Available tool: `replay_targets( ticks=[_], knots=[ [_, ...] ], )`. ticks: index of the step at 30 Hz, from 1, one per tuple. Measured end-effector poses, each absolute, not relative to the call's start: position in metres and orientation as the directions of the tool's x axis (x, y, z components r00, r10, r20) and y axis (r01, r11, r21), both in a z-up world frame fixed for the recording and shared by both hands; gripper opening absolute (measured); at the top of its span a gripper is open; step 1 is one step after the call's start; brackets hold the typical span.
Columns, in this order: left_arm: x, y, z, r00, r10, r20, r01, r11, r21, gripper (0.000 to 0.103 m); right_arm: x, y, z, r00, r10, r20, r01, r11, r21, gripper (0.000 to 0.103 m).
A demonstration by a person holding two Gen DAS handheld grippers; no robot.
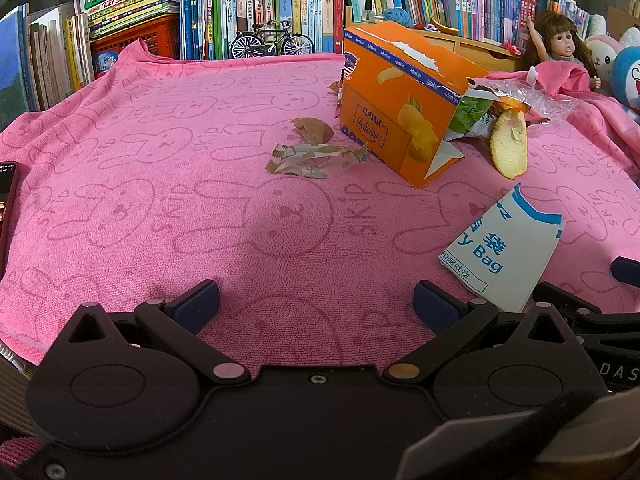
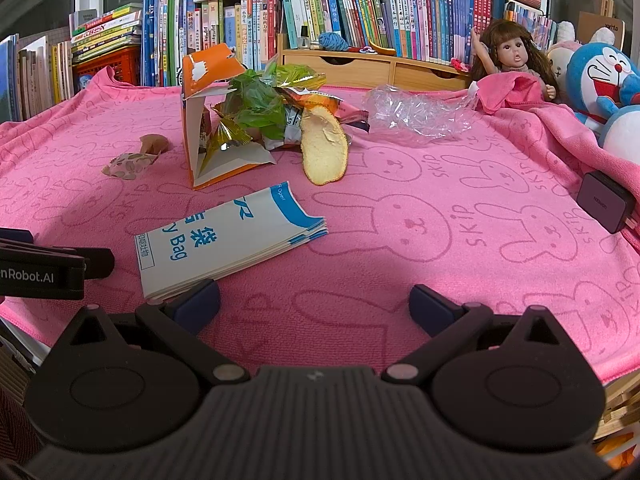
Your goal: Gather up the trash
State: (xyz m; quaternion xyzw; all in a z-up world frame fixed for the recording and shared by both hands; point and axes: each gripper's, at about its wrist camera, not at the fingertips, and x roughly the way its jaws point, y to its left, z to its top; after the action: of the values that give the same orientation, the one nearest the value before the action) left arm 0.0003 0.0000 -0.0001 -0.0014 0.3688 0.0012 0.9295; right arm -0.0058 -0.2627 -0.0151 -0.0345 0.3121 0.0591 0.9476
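An orange snack box [image 1: 400,108] [image 2: 208,120] lies on the pink rabbit-print towel [image 1: 160,200], crumpled wrappers [image 2: 260,112] spilling from its open end. A yellow peel [image 1: 510,144] [image 2: 324,148] leans beside them. A patterned candy wrapper [image 1: 316,158] [image 2: 130,165] and a brown scrap [image 1: 312,130] lie left of the box. A folded white-and-blue paper bag [image 1: 504,248] [image 2: 232,236] lies flat near the front. Clear crumpled plastic [image 2: 416,116] sits further back. My left gripper [image 1: 316,300] and right gripper [image 2: 316,300] are both open and empty, low over the towel's front edge.
Bookshelves line the back, with a model bicycle [image 1: 272,40], a doll [image 2: 512,60] and plush toys [image 2: 604,80] at the right. A phone [image 1: 8,200] lies at the left edge; a dark charger block [image 2: 604,202] sits at the right.
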Motion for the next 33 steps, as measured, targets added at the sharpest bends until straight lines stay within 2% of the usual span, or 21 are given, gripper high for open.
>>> replay_targets(
  ticks=[33],
  knots=[
    [-0.0001,-0.0002,-0.0005,0.730,0.000,-0.683,-0.002,1.000,-0.002,0.103,-0.0078,-0.2641,-0.0158,0.808,0.090,-0.583,-0.129,0.991,-0.026,0.103]
  ],
)
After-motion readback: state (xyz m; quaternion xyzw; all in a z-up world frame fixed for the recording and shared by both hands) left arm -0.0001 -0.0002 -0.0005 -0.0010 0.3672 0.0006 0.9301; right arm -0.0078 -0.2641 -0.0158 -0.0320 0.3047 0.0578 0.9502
